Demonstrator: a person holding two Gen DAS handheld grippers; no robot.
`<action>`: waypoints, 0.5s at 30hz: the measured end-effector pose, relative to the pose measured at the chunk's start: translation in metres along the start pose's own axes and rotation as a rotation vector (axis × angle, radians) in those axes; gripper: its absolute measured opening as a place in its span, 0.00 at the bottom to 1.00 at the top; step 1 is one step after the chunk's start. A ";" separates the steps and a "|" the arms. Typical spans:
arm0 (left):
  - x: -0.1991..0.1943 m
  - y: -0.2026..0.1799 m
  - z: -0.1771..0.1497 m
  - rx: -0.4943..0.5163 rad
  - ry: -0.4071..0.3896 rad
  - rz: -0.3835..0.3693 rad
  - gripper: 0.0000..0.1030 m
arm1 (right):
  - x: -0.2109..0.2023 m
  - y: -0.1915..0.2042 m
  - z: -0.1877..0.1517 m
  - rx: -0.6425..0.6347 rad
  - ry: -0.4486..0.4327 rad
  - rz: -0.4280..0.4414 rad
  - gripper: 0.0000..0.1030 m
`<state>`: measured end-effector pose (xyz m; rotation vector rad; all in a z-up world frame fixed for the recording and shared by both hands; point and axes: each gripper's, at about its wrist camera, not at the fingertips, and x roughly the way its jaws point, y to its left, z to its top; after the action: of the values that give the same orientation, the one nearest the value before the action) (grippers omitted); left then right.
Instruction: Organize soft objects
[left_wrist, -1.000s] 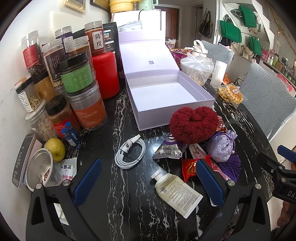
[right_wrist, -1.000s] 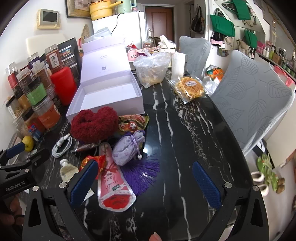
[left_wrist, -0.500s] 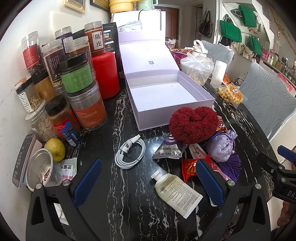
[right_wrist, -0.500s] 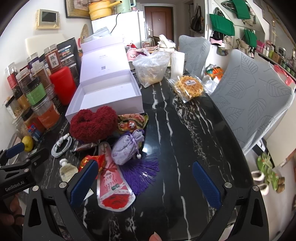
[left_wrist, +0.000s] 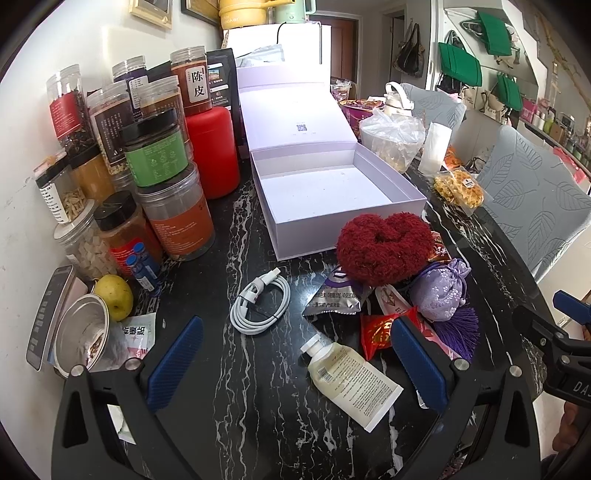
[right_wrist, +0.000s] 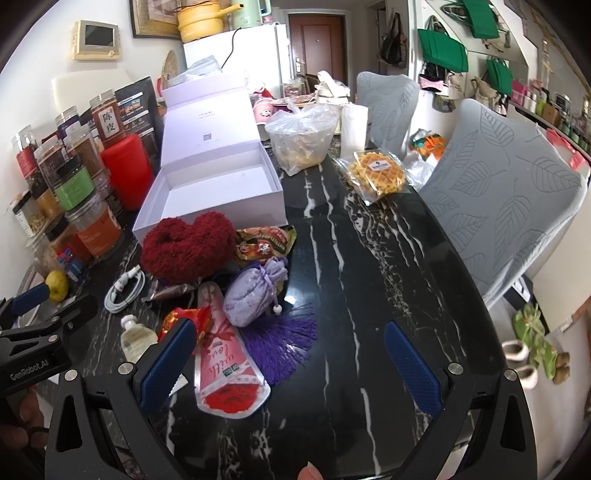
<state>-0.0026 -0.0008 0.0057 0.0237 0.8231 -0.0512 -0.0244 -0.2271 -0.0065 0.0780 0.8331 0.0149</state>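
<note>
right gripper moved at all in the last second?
Barely. In the right wrist view the open right gripper sits nearly unchanged; the lavender sachet and white box drift very slightly left in frame.

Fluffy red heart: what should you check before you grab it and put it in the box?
1. White box open and empty inside: ok.
2. Fluffy red heart free on top, nothing lying on it: ok.
3. Left hand-held gripper open, empty: ok.
4. Right hand-held gripper open, empty: ok.
5. Heart lies against the box's front wall: ok.
6. What lies beneath the heart: cannot tell.
</note>
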 end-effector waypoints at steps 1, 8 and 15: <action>-0.001 0.000 -0.001 0.000 -0.002 0.001 1.00 | -0.001 0.000 -0.001 0.000 -0.001 0.003 1.00; -0.007 -0.001 -0.010 -0.004 -0.007 0.006 1.00 | -0.005 0.003 -0.006 0.000 -0.003 0.015 1.00; -0.015 0.002 -0.021 -0.024 -0.016 0.017 1.00 | -0.010 0.006 -0.013 -0.008 -0.006 0.041 1.00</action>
<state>-0.0280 0.0027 0.0024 0.0076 0.8071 -0.0258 -0.0405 -0.2210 -0.0070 0.0879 0.8253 0.0562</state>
